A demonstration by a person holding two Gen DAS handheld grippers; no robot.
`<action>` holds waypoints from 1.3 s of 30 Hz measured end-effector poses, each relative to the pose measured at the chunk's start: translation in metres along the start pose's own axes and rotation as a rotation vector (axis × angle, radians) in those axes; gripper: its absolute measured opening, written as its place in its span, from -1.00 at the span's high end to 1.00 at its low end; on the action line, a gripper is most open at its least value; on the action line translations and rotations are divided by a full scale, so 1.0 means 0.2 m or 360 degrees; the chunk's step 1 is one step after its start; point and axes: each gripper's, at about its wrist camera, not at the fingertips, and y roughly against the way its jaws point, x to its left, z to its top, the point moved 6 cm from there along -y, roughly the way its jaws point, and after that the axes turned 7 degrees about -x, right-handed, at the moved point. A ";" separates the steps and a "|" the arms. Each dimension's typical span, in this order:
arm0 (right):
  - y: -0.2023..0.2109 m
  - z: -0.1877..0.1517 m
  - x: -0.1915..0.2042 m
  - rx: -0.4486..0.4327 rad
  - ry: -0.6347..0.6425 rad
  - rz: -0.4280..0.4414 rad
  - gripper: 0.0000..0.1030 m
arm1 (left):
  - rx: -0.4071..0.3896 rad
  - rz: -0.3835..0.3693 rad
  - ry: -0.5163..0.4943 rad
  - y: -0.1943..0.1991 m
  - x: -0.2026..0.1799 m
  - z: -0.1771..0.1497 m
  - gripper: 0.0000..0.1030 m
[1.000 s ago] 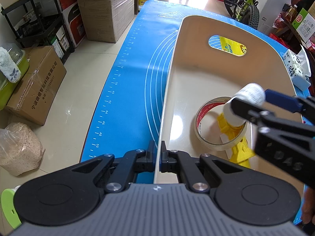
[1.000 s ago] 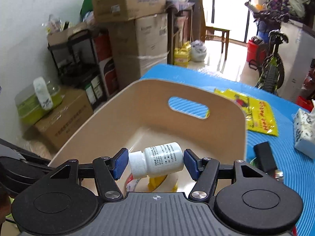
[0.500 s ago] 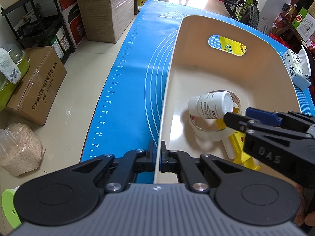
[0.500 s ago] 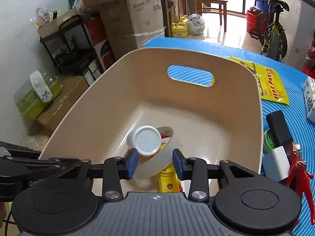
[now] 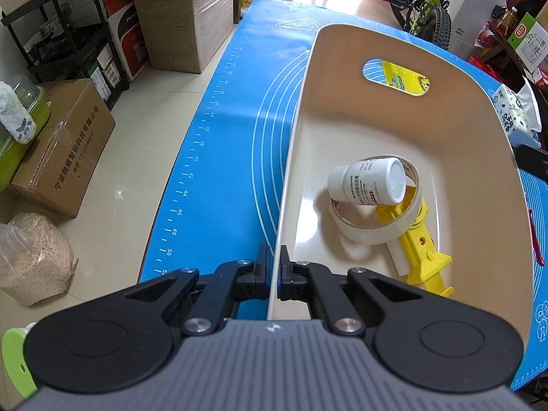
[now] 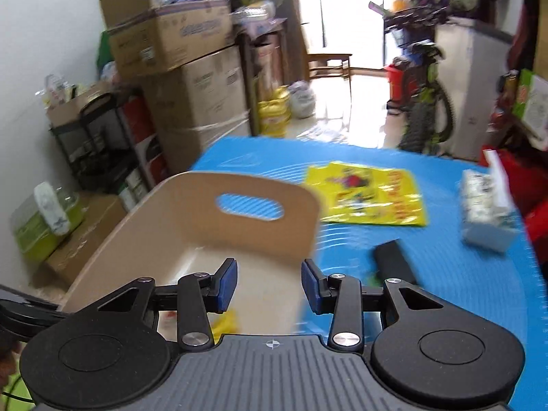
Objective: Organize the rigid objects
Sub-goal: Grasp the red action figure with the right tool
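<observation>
A beige bin (image 5: 486,130) with a handle slot stands on the blue mat (image 5: 233,130). Inside it a white pill bottle (image 5: 371,185) lies on its side across a roll of clear tape (image 5: 376,229), over a yellow plastic tool (image 5: 424,257). My left gripper (image 5: 274,267) is shut on the bin's near left wall. My right gripper (image 6: 269,286) is open and empty, raised above the bin's (image 6: 191,219) near right part. On the mat to its right lies a black object (image 6: 394,262).
A yellow packet (image 6: 373,198) and a tissue pack (image 6: 486,212) lie on the mat behind the bin. Cardboard boxes (image 5: 181,17), a black shelf (image 5: 61,37) and a bicycle (image 5: 424,7) stand around the table. A bag of grain (image 5: 30,260) lies on the floor at left.
My right gripper let go of the pill bottle, which now rests on the tape roll in the bin. It opened, lifted and swung right out of the bin.
</observation>
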 end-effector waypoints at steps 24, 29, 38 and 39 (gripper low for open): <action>-0.15 -0.33 -0.55 0.0249 0.0100 -0.0377 0.02 | 0.0000 0.0002 -0.0001 0.00 0.00 0.00 0.91; -0.22 -0.35 -0.58 0.0295 0.0118 -0.0373 0.02 | 0.0000 0.0001 -0.0001 0.00 -0.01 0.00 0.91; -0.20 -0.37 -0.52 0.0232 0.0170 -0.0295 0.33 | 0.0000 0.0003 -0.0001 0.00 -0.01 0.00 0.91; -0.19 -0.37 -0.51 0.0218 0.0160 -0.0296 0.33 | 0.0000 0.0003 0.0000 0.00 -0.01 0.00 0.91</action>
